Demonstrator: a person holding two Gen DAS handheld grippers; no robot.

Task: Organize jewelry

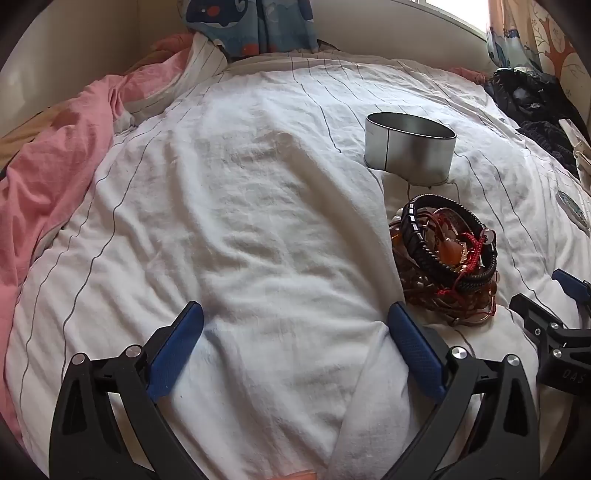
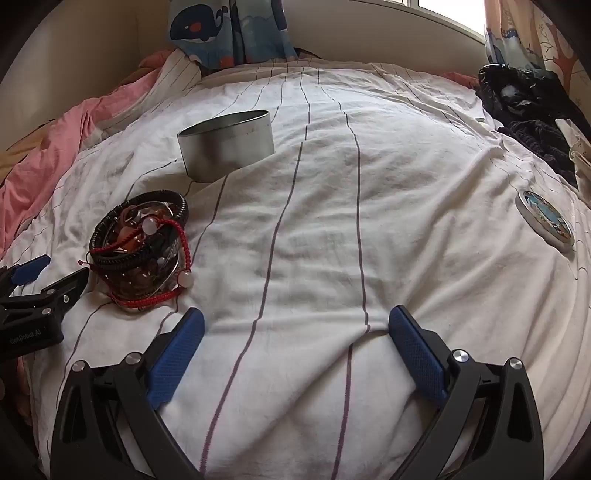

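Silver-grey metal: the round tin point(image 1: 409, 149) sits open-topped on the white striped duvet point(image 1: 258, 229), and we take it as our landmark. Its inside is hidden from both wrist views, so we cannot tell what it holds.

Just on the near side of the tin, apart from it, lies the pile of bracelets point(image 1: 445, 256): black braided bands stacked on amber and brown beads, with a red knotted cord point(image 2: 162, 258) draped over them and pale round beads showing. Everything in the pile is tangled; we cannot count the pieces.

We hold the left gripper point(image 1: 295, 332) nearer than the pile, on the tin's left, low over bare duvet. Its blue pads point(image 1: 177, 350) are spread wide, with only cloth between them.

We hold the right gripper point(image 2: 295, 336) nearer than the tin and to its right, also over bare duvet, blue pads point(image 2: 417, 354) spread wide and holding nothing.

Far right of the tin, near the duvet edge, lies a flat round lid point(image 2: 546, 220) with a blue printed picture. Beyond it, right and behind the tin, is a heap of dark clothing point(image 2: 524, 99). Left of the tin is a pink sheet point(image 1: 62, 155); behind it hangs a blue whale-print curtain point(image 2: 225, 29).
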